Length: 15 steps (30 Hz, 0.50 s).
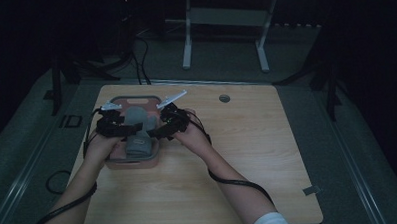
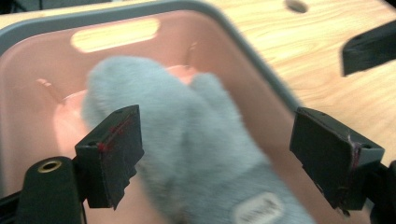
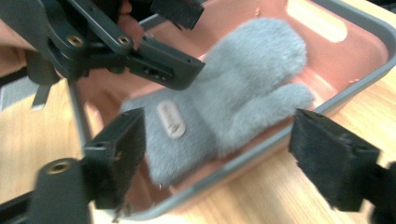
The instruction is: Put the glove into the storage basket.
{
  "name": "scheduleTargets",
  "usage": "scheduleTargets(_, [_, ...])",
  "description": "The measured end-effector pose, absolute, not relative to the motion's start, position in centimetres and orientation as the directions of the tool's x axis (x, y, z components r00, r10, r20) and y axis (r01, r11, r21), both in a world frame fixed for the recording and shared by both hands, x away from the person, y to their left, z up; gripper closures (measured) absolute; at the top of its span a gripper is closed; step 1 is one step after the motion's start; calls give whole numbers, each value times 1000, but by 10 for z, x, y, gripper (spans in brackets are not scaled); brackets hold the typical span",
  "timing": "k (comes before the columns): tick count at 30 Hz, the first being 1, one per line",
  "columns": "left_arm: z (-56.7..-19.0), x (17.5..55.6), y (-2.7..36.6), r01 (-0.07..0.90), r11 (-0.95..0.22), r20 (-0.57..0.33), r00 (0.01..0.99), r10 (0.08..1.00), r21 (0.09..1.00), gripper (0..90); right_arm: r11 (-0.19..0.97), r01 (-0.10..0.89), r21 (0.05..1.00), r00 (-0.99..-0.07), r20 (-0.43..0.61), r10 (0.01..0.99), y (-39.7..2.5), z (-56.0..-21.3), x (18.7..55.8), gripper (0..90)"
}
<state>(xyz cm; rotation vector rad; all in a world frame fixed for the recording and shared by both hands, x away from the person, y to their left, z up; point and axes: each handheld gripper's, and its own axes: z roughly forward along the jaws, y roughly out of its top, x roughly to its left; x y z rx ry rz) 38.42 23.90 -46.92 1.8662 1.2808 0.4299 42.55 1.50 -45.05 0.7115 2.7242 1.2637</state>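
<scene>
From the high view we see a very dim room, black at the top and sides. Both gripper views look much brighter, but close things look soft and blurry there.

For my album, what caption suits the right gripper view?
Open right gripper facing a fuzzy grey mitten in a pink tray, left gripper alongside.
</scene>
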Motion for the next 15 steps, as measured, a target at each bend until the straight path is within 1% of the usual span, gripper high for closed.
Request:
scheduleTargets(6, [-465, 359, 222, 570, -187, -146, 486, 861, 800, 178, 575, 356, 737, -902, 111, 417, 2, -448, 417, 171])
scheduleTargets(9, [-465, 354, 220, 562, -193, -135, 490, 861, 804, 177, 575, 339, 745, -905, 91, 416, -4, -448, 415, 171])
scheduleTargets(11, [-466, 350, 220, 561, -176, -160, 498, 852, 809, 178, 581, 329, 744, -908, 80, 412, -10, -449, 412, 171])
scheduleTargets(15, [-466, 339, 219, 548, -179, -166, 521, 838, 817, 177, 586, 322, 744, -910, 71, 409, -17, -450, 410, 171])
